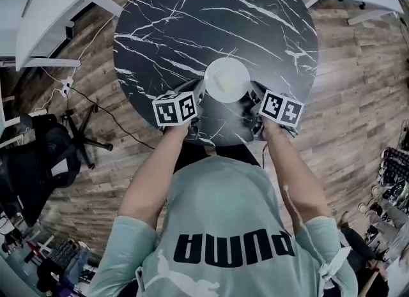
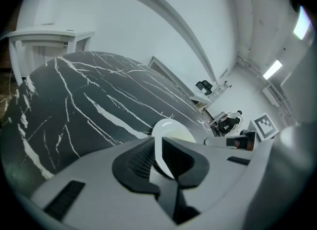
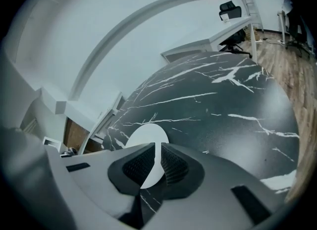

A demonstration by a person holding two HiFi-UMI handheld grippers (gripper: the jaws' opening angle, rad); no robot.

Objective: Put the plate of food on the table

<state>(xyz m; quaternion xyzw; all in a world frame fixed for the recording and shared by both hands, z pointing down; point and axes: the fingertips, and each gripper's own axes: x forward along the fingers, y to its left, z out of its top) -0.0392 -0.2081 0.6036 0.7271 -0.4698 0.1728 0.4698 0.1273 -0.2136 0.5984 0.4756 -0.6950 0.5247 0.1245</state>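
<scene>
left gripper (image 2: pixel 161 157) pinches white plate (image 1: pixel 227 80) rim | right gripper (image 3: pixel 158 162) pinches its other side | plate by black marble table (image 1: pixel 192 21) near edge

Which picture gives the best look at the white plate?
The head view: the whole round plate shows from above, held over the table by the left tool and right tool. The left and right gripper views show only part of it, rim pinched between jaws.

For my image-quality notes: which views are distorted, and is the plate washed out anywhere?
Left and right gripper views: strong fisheye bending, dark corners, the marble table bulges like a dome. Head view: the white plate is washed out, its contents barely readable.
</scene>
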